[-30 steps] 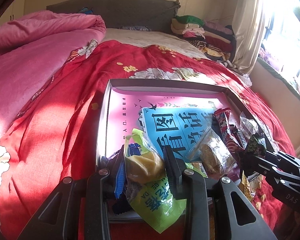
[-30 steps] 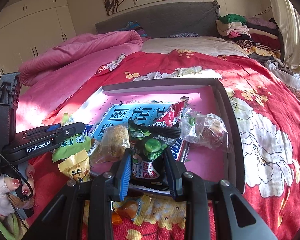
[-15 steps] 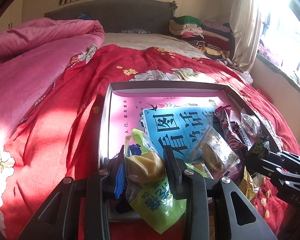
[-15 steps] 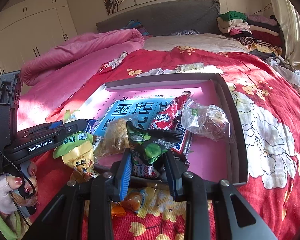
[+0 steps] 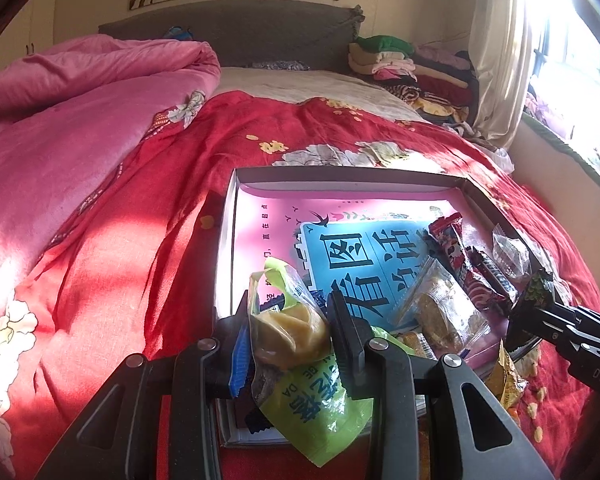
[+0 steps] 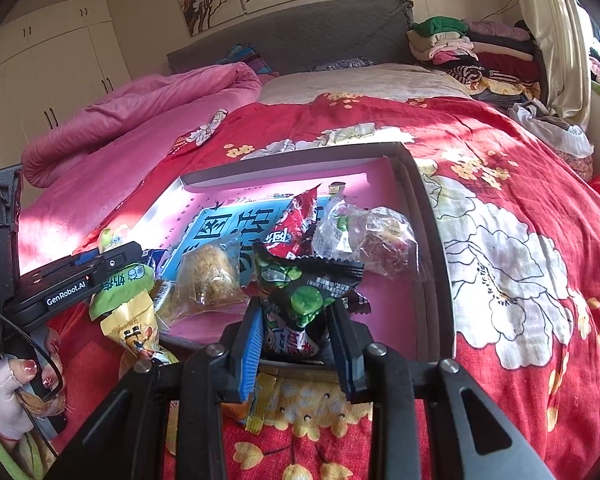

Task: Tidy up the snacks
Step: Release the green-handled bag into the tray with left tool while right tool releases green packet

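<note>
My left gripper (image 5: 288, 316) is clamped on a green snack bag (image 5: 300, 364) with a yellow piece inside; it hangs over the near left corner of the grey tray (image 5: 340, 174). My right gripper (image 6: 296, 312) is clamped on a dark packet with green peas printed on it (image 6: 304, 292), held over the near edge of the tray.

Only the right wrist view shows the white wardrobe (image 6: 48, 64) and my left hand (image 6: 16, 380) around the handle of the left tool. It also shows a second, yellow packet (image 6: 130, 328) hanging under the green bag; in the left view this one is hidden behind the bag. Only the left wrist view shows the window (image 5: 576, 60).

Inside the tray a blue sheet with large characters (image 5: 364, 260) lies on the pink floor. On it, between my two tools, there is a clear bag with a brown cake (image 5: 440, 312). A red packet (image 5: 456, 256) and a clear bag (image 6: 368, 240) lie toward the right wall.

Some orange and yellow wrappers (image 6: 260, 404) lie on the red bedcover (image 6: 520, 240) just before the tray; my right fingers cover most of them, so I cannot say what they are.
</note>
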`<state>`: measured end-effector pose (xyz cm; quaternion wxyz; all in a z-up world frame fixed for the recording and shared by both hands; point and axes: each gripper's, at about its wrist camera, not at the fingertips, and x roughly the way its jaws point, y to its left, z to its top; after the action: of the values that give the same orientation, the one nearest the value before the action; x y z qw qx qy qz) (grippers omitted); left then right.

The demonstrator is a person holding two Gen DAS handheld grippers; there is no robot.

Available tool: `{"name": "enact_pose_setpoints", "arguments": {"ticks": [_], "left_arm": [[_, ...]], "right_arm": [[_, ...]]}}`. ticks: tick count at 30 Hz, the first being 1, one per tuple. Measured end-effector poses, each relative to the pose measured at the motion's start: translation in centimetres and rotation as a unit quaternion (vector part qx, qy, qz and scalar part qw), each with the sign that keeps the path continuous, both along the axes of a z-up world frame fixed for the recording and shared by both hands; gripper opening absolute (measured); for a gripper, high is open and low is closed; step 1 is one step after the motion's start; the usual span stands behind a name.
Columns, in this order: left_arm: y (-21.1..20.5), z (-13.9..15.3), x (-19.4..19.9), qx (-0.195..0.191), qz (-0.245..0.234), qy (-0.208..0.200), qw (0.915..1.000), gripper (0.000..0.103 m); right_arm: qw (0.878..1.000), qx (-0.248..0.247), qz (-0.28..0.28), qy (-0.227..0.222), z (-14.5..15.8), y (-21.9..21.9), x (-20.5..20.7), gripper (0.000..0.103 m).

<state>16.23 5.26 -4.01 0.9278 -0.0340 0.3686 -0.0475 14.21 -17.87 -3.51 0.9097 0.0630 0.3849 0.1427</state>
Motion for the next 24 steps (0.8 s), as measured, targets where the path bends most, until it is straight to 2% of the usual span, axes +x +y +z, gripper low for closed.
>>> {"name": "enact_pose_setpoints", "arguments": {"ticks": [5, 16, 24], "left_arm": [[-0.3, 0.0, -0.1, -0.004, -0.007, 0.003, 1.0, 0.037], [-0.6, 0.2, -0.2, -0.002, -0.013, 0.0, 0.9999, 0.037], [-0.2, 0.5, 0.3, -0.001, -0.002, -0.003, 1.0, 0.04]], "right_arm": [[1.0, 0.008, 0.0, 0.001, 0.0, -0.2, 0.1, 0.033], [1.0, 0.003, 0.002, -0.004, 0.3, 0.1, -0.4, 0.044], [1.0, 0.01, -0.011, -0.012, 0.9, -0.7, -1.1, 0.047]]}}
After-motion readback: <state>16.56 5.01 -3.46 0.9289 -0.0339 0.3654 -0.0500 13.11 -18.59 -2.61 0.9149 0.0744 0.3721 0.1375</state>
